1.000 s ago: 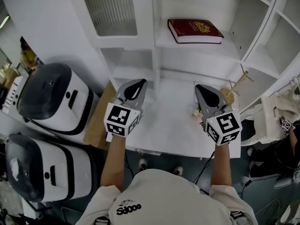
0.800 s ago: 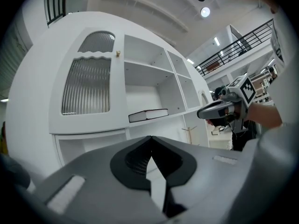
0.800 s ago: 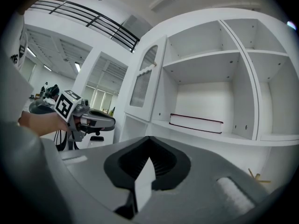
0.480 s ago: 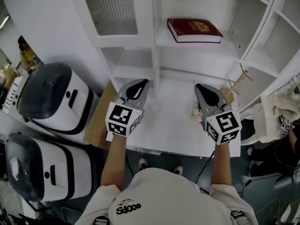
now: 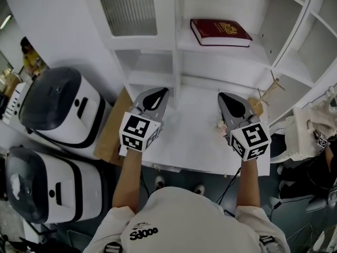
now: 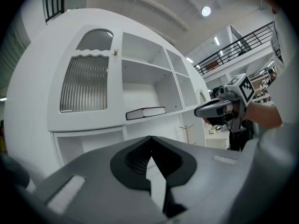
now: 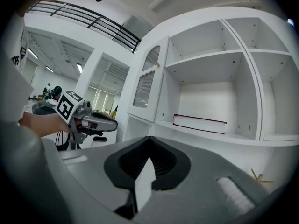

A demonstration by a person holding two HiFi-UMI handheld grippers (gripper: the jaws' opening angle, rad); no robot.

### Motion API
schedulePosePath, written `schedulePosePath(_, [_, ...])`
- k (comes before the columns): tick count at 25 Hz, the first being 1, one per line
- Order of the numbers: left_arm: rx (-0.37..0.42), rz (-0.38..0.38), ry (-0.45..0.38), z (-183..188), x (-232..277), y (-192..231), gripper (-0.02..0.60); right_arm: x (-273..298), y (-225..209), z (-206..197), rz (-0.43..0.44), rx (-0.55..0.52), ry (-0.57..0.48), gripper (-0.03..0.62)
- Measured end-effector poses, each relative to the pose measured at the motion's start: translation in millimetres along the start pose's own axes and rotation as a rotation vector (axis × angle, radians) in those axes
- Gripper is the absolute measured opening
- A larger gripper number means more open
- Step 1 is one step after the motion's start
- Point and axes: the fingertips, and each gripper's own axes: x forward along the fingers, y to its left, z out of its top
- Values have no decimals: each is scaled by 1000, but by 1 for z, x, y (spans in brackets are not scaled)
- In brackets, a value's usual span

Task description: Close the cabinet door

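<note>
The white cabinet door [image 5: 126, 9] with ribbed glass sits at the upper left and looks flush with its frame. In the left gripper view the door [image 6: 86, 85] has a small brass knob [image 6: 115, 52] at its top right corner. A dark red book [image 5: 220, 32] lies on the open shelf beside it. My left gripper [image 5: 160, 91] and right gripper [image 5: 225, 96] hover side by side over the white counter [image 5: 195, 138], pointing at the cabinet. Both are shut with nothing between the tips, as the left gripper [image 6: 150, 139] and the right gripper [image 7: 149, 139] show in their own views.
Two white-and-black appliances [image 5: 58, 107] [image 5: 47, 188] stand at the left, with a cardboard sheet [image 5: 111, 128] beside the counter. A small wooden stand [image 5: 269, 93] and a pale pink object [image 5: 221, 125] sit on the counter near my right gripper. Open shelves [image 5: 295, 62] fill the right.
</note>
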Motion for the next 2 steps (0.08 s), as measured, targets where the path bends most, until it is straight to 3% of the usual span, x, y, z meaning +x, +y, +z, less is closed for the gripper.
schedulePosePath(2, [-1,-2,3,-1,-1,0,15,1,2,0,2,0,0,0])
